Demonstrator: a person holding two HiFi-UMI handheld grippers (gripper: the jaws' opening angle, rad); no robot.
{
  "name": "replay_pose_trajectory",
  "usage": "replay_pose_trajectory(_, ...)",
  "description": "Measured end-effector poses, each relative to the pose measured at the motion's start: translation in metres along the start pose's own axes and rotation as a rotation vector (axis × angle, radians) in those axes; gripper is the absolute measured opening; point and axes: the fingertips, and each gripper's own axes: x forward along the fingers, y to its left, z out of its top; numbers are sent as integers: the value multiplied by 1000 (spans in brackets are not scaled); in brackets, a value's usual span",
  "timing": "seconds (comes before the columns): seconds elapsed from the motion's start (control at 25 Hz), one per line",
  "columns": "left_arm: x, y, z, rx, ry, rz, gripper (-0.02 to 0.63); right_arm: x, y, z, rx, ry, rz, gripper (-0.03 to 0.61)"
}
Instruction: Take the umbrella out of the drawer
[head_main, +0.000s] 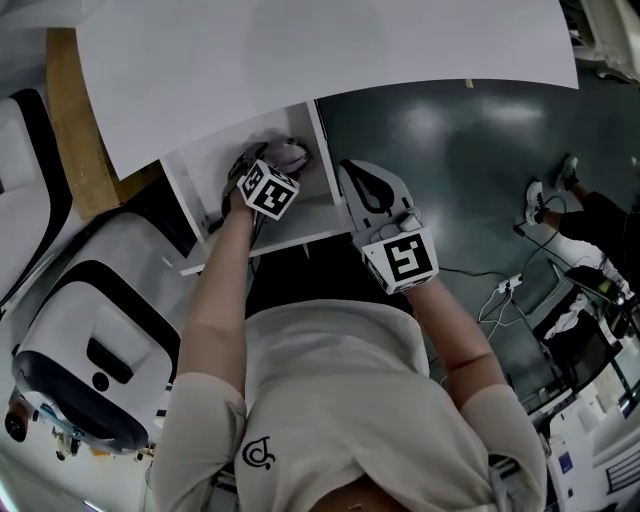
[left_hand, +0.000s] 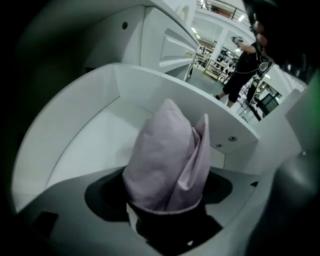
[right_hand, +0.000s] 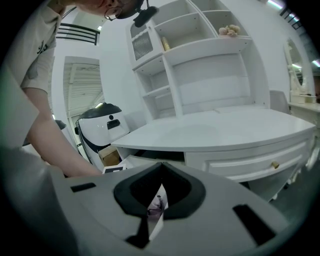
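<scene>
A folded pale pink umbrella (head_main: 291, 154) (left_hand: 167, 160) lies in the open white drawer (head_main: 283, 240) (left_hand: 85, 135) under the desk. My left gripper (head_main: 252, 165) (left_hand: 162, 192) reaches steeply down into the drawer. Its jaws stand wide, one on each side of the umbrella, with dark gaps between pads and fabric. My right gripper (head_main: 352, 172) (right_hand: 160, 168) hangs just right of the drawer's front corner. Its jaws are together with nothing in them. The umbrella's lower end is hidden behind the left gripper's body.
The white desk top (head_main: 330, 50) (right_hand: 220, 131) overhangs the drawer. A white and black machine (head_main: 90, 340) (right_hand: 102, 125) stands at the left. Shelves (right_hand: 200, 55) rise behind the desk, and a closed drawer with a knob (right_hand: 274, 164) sits beside the open one. Cables (head_main: 500, 292) and a person (head_main: 590, 225) are on the floor at right.
</scene>
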Motion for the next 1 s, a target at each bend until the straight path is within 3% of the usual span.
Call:
replay_pose_trajectory(0.12, -1, 6, 0, 6, 14, 65, 272, -2, -3, 0, -1, 6, -18, 6)
replay_pose_trajectory(0.6, -21, 2, -10, 16, 49, -2, 232, -24, -5, 11, 16, -4, -74, 6)
replay_pose_trajectory(1.0, -111, 0, 38, -42, -214, 34, 227, -34, 20, 47, -39, -49, -55, 6)
